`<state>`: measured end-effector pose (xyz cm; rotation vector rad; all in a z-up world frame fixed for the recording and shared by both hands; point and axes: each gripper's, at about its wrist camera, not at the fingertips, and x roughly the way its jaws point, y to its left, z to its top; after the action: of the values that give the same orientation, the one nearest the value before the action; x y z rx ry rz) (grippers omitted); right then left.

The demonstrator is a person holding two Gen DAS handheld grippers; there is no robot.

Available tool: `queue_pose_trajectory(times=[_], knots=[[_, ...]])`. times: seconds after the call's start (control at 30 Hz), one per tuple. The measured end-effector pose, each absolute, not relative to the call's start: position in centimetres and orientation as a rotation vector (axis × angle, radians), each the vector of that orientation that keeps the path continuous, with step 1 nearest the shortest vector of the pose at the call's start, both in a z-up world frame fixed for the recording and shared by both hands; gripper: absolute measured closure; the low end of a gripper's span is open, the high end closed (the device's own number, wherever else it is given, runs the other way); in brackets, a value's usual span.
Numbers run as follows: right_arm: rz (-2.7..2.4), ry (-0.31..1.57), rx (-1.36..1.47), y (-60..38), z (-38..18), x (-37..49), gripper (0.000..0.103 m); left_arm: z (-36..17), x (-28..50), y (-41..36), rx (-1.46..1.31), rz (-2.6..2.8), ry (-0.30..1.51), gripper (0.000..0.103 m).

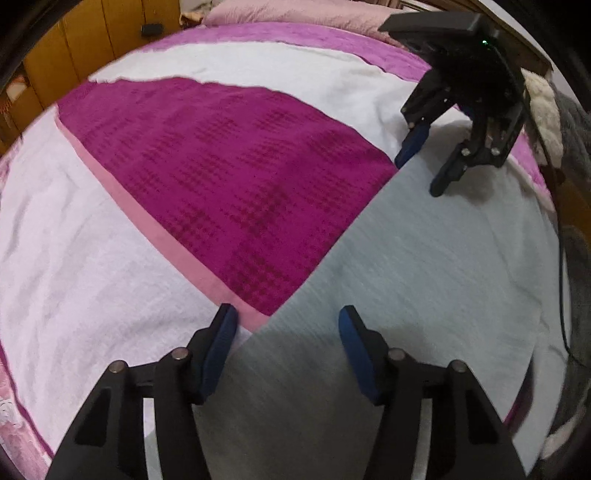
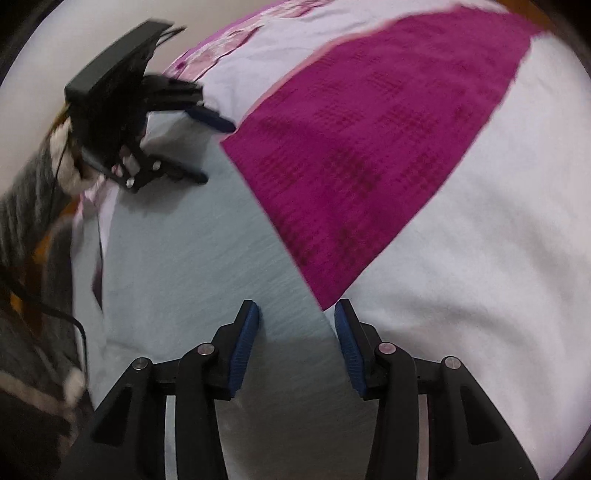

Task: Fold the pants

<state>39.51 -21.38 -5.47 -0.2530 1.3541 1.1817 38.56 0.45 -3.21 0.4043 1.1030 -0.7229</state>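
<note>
Pale grey-blue pants [image 1: 424, 258] lie flat on the bed, one long straight edge running diagonally beside a magenta cloth. My left gripper [image 1: 288, 325] points down at the near end of that edge. Its blue-padded fingers stand apart on either side of the edge, with the fabric flat between them and unpinched. In the right wrist view the pants [image 2: 184, 258] fill the lower left. My right gripper [image 2: 295, 314] is open over the far end of the same edge, the fabric flat under it. Each gripper shows in the other's view: the right gripper [image 1: 421, 173] and the left gripper [image 2: 216, 153].
A magenta patterned cloth [image 1: 240, 166] with a pink border lies on the white blanket [image 1: 74, 258] beside the pants. Wooden cabinets [image 1: 74, 44] stand behind the bed and a pink pillow [image 1: 295, 11] lies at its head. A person's grey sleeve [image 2: 29, 206] and a black cable [image 2: 77, 325] are at the left.
</note>
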Motion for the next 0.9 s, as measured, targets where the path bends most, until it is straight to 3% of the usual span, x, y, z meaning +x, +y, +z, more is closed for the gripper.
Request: queue_pose_trajectory(times=[0.07, 0.1, 0.13, 0.2, 0.23, 0.3, 0.5, 0.67, 0.9], knots=[[1.199, 1.394, -0.208, -21.6, -5.7, 40.6, 0.062, -3.3, 39.2, 0.7, 0.373, -0.744, 1.141, 0.047], [1.2, 1.421, -0.184, -22.0, -5.7, 41.0, 0.068, -3.3, 39.6, 0.8, 0.358, -0.749, 1.16, 0.054], [1.198, 1.435, -0.175, -22.3, -5.6, 41.3, 0.072, -3.2, 39.7, 0.9, 0.356, -0.753, 1.165, 0.071], [1.196, 1.432, -0.206, -22.7, -5.4, 41.2, 0.088, -2.6, 39.6, 1.0, 0.345, -0.774, 1.17, 0.094], [1.199, 1.424, -0.229, -22.8, -5.0, 41.0, 0.094, -2.4, 39.2, 0.9, 0.357, -0.779, 1.16, 0.098], [1.186, 1.391, -0.281, -21.9, -4.5, 40.2, 0.099, -2.0, 38.0, 0.4, 0.425, -0.752, 1.109, 0.1], [0.958, 1.091, -0.592, -20.6, 0.1, 34.0, 0.099, 0.8, 30.7, -1.3, 0.584, -0.578, 0.829, 0.101], [0.686, 0.774, -0.788, -21.6, 4.7, 26.0, 0.099, 2.5, 24.7, -1.3, 0.593, -0.499, 0.754, 0.101], [0.548, 0.487, -1.075, -18.5, 4.9, 12.5, 0.1, 4.9, 16.5, -2.1, 0.613, -0.479, 0.71, 0.101]])
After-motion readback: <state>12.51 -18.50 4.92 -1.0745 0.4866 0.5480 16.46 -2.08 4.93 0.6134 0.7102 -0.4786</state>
